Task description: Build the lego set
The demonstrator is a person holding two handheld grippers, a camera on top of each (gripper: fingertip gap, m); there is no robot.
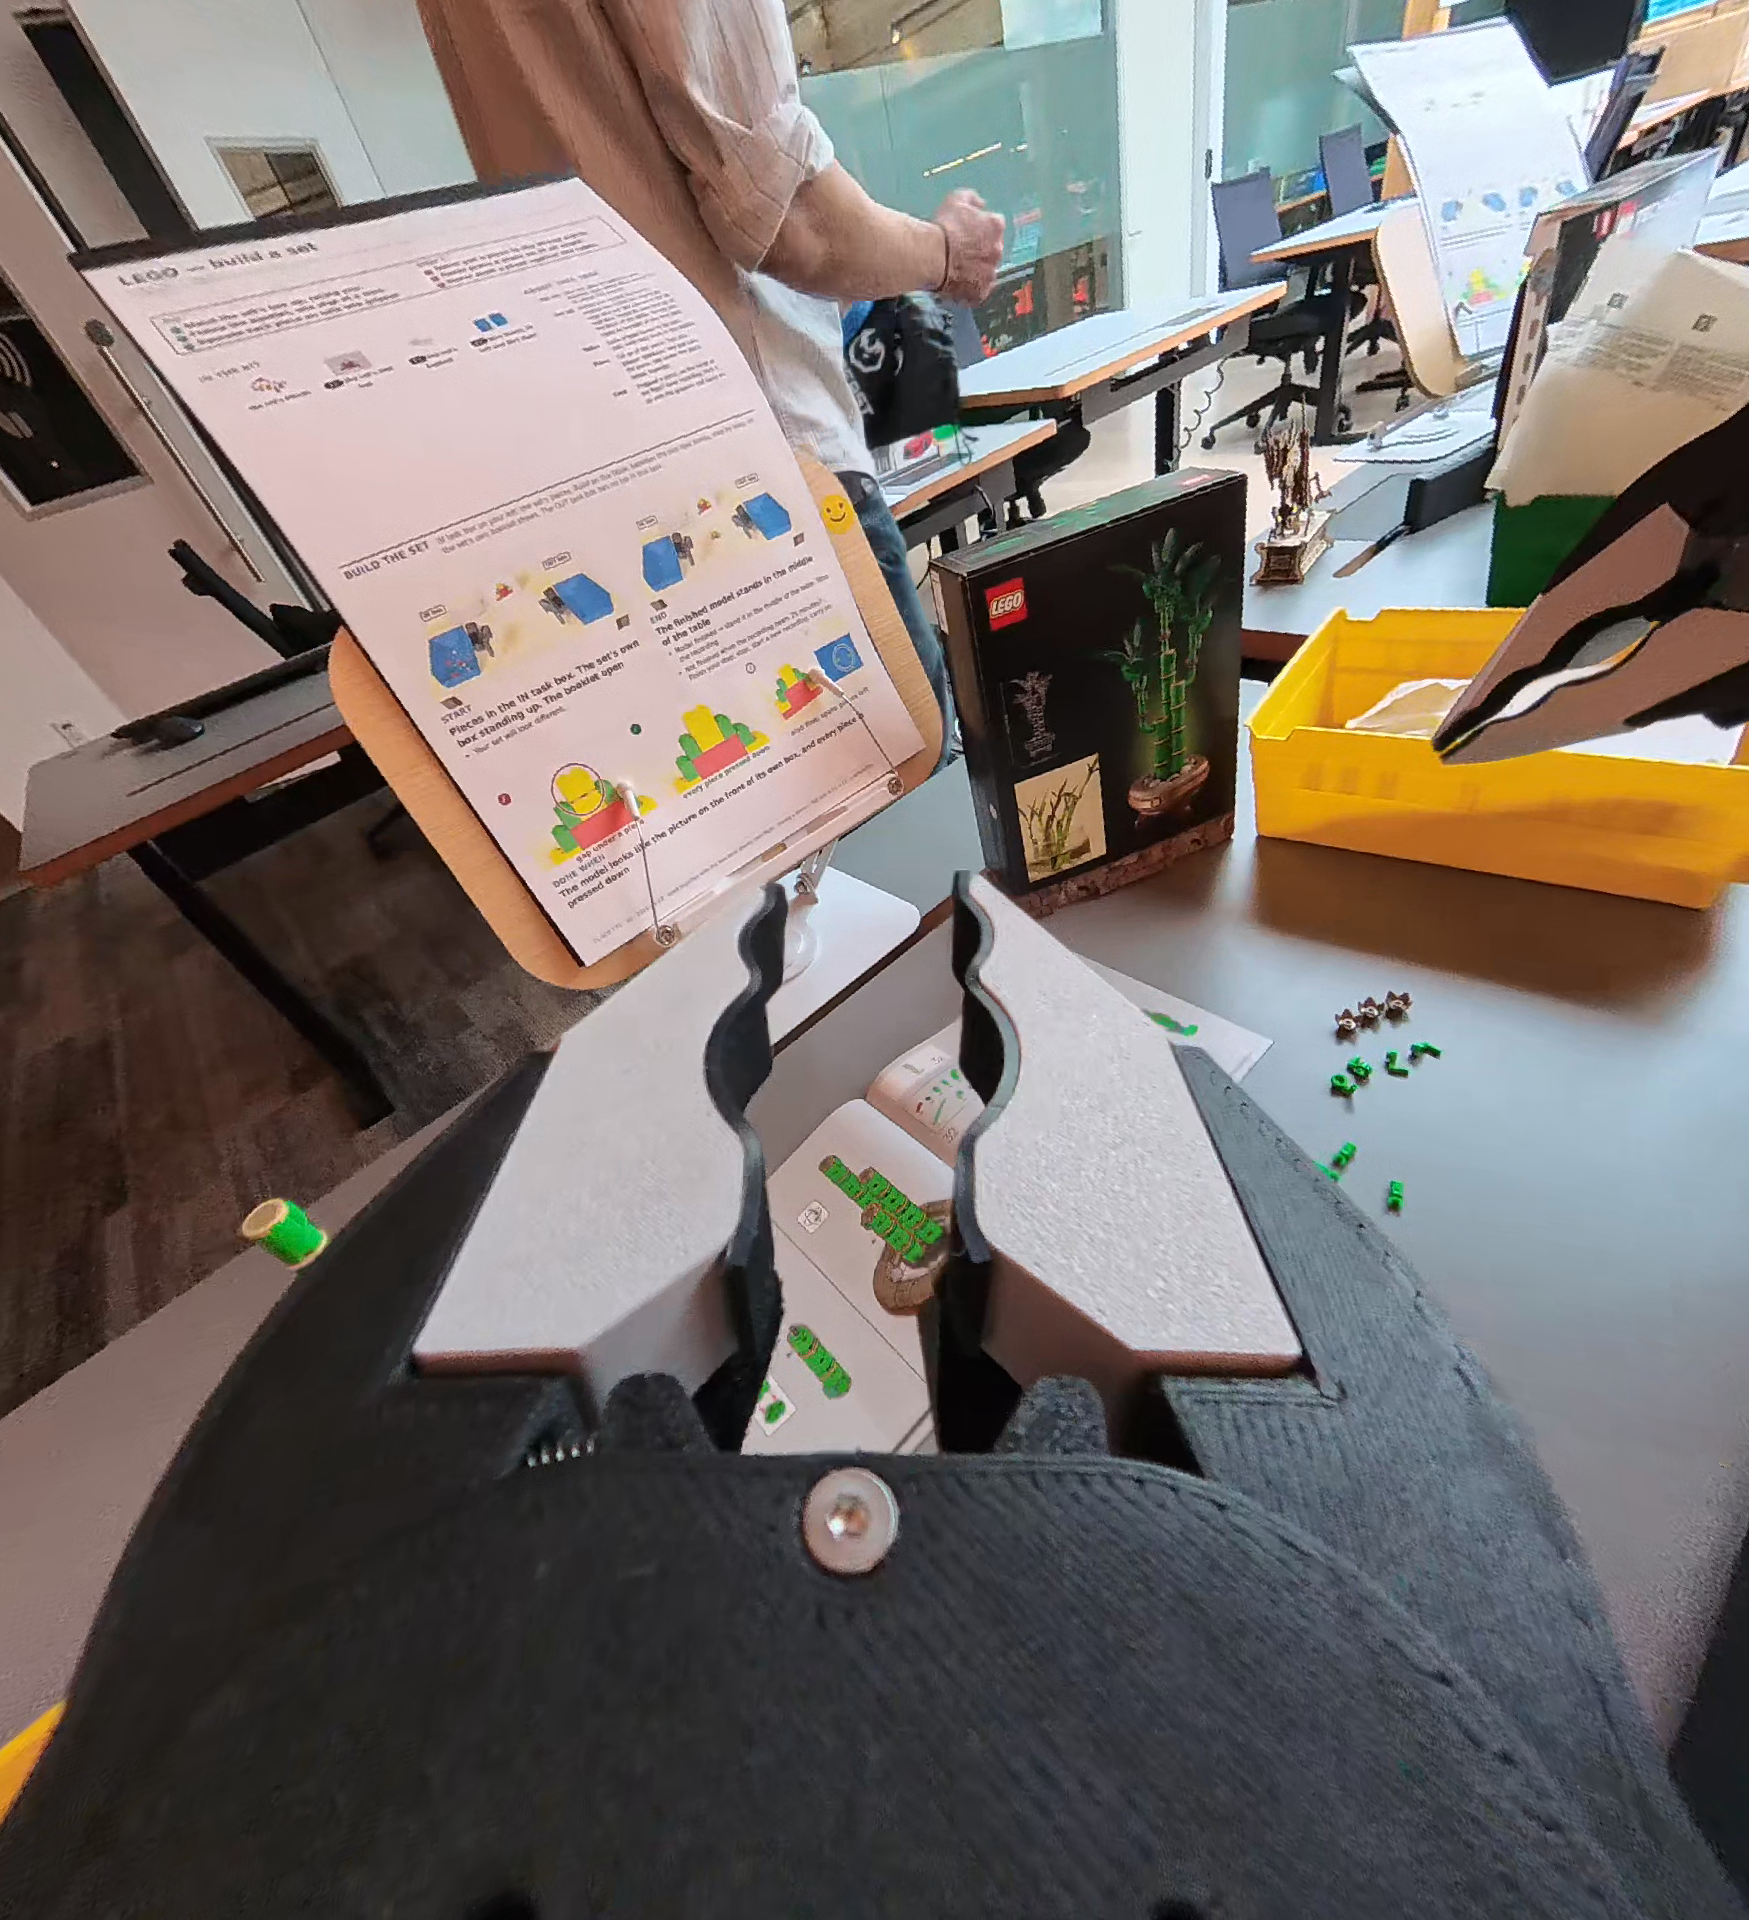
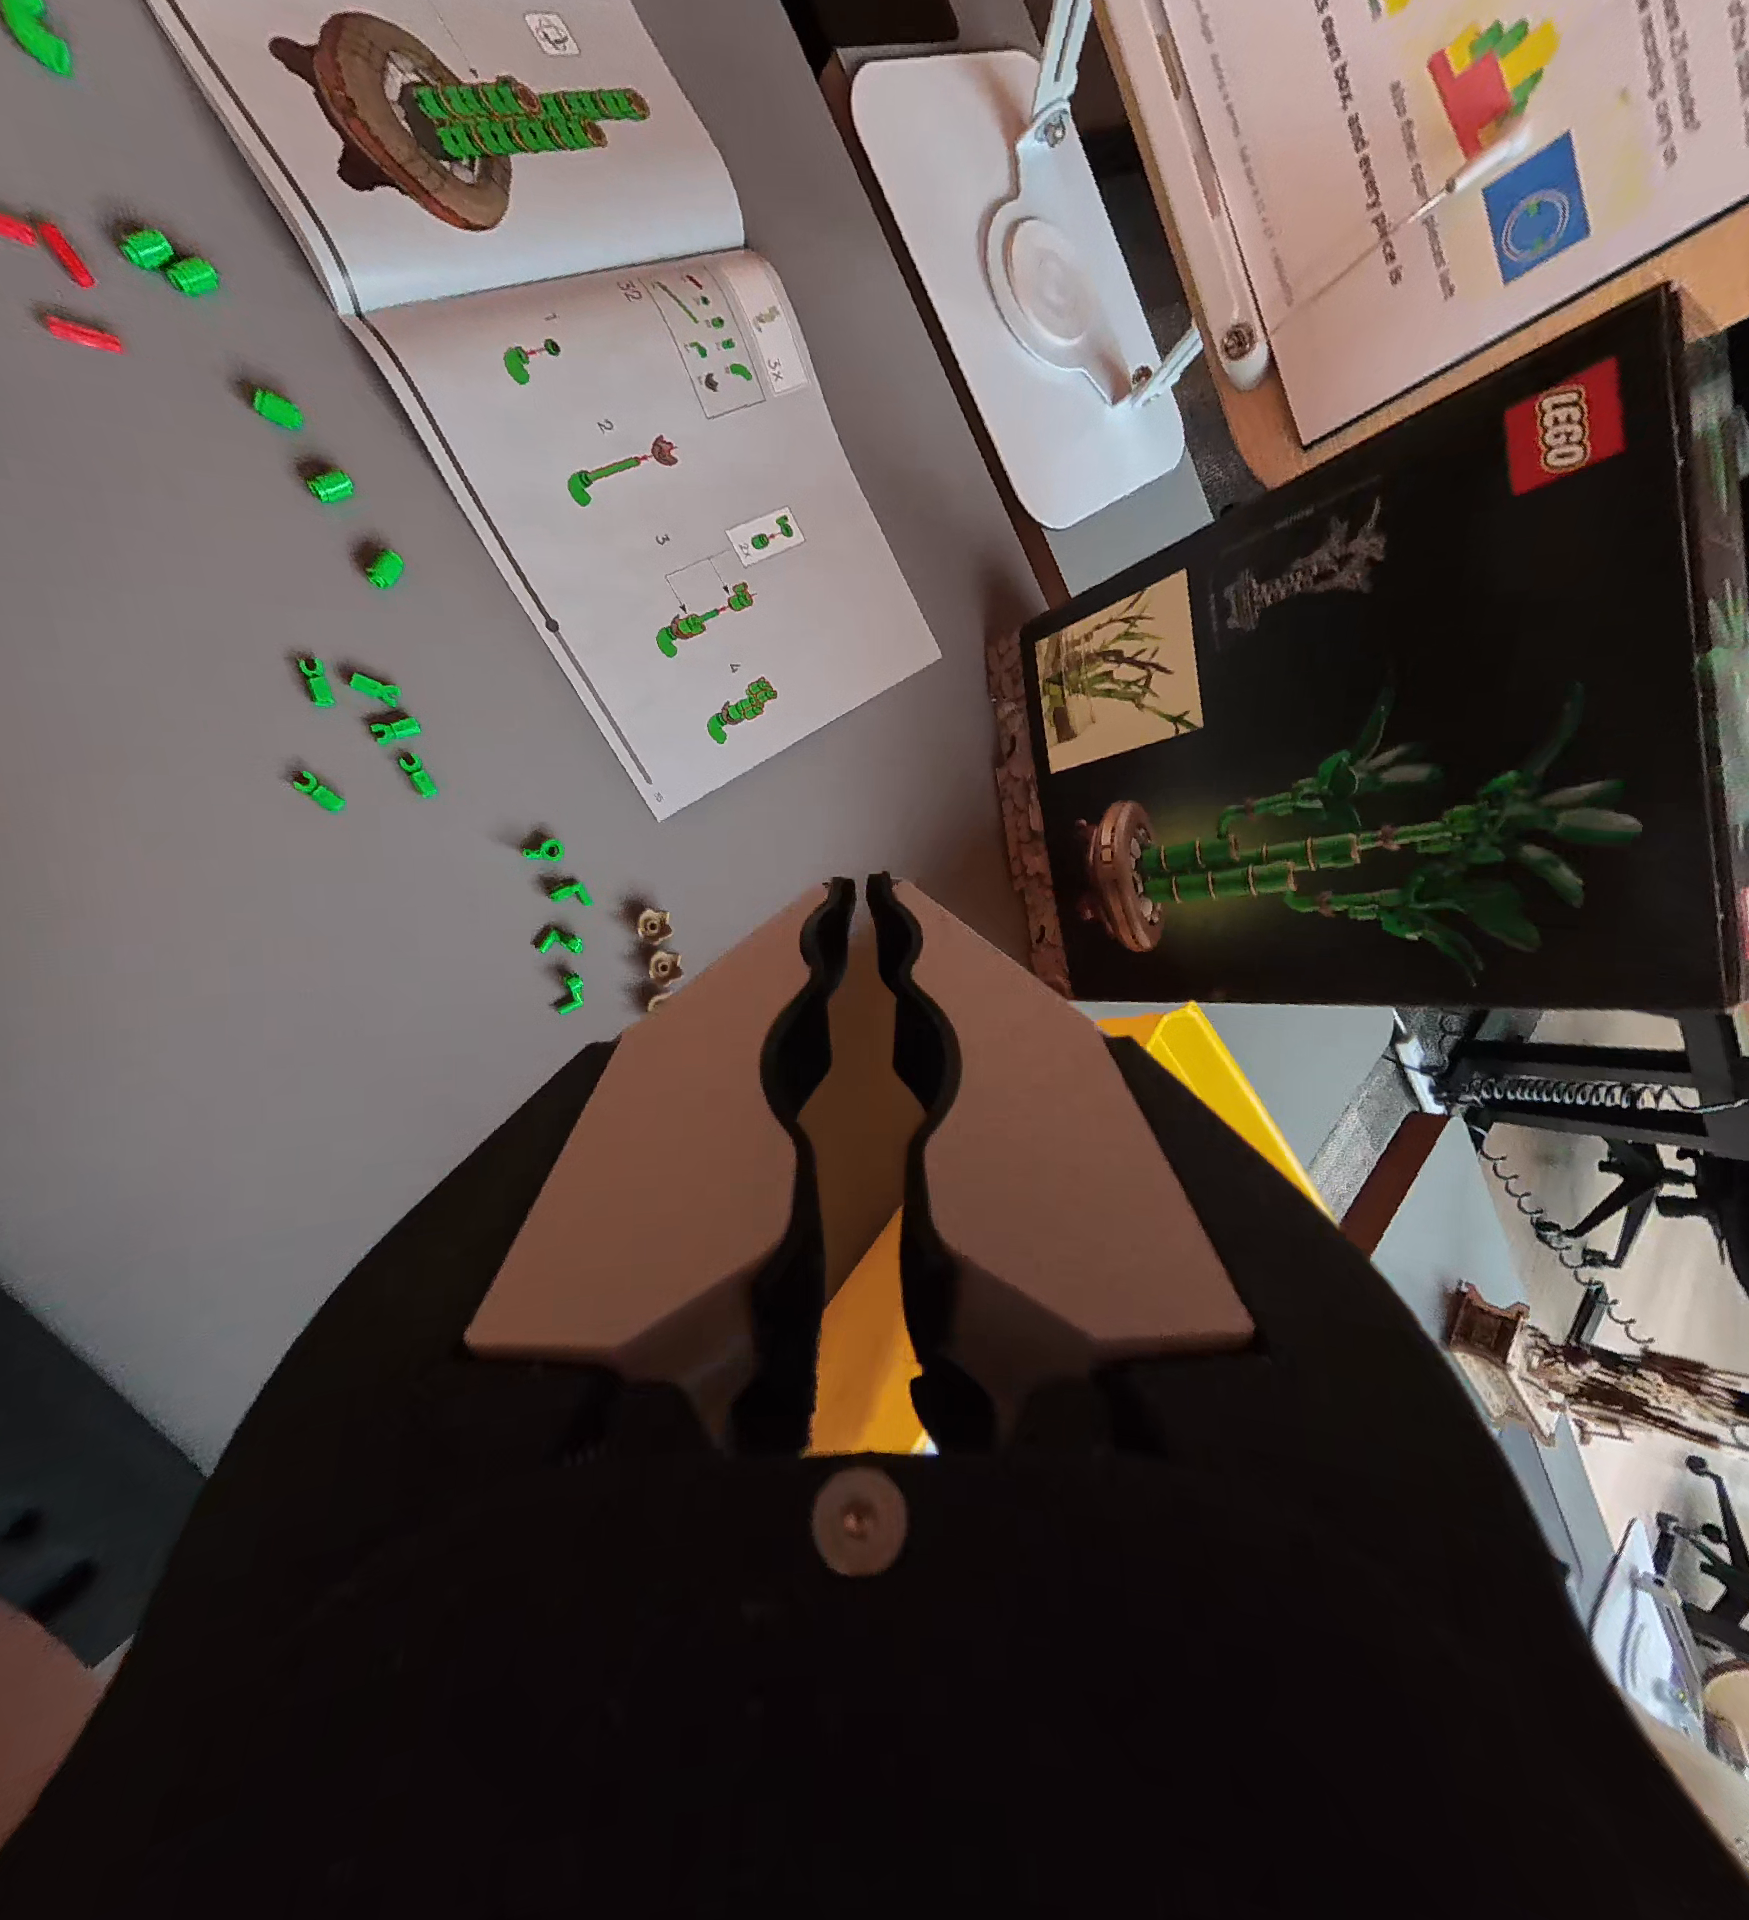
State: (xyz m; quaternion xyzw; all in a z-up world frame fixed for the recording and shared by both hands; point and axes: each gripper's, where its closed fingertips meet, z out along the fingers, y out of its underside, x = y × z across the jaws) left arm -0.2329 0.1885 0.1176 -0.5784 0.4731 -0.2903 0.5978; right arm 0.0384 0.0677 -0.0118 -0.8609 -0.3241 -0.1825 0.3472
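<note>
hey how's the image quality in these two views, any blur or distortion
Left wrist view: sharp, strong wide-angle bending at the edges, set box casts a soft shadow. Right wrist view: rotated sideways, slight motion blur on red pieces, dark right gripper body underexposed.

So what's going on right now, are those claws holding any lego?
Left gripper open, empty, over booklet. Right gripper nearly shut, empty, by yellow bin. Green pieces loose on table. Nothing blocking.
</note>
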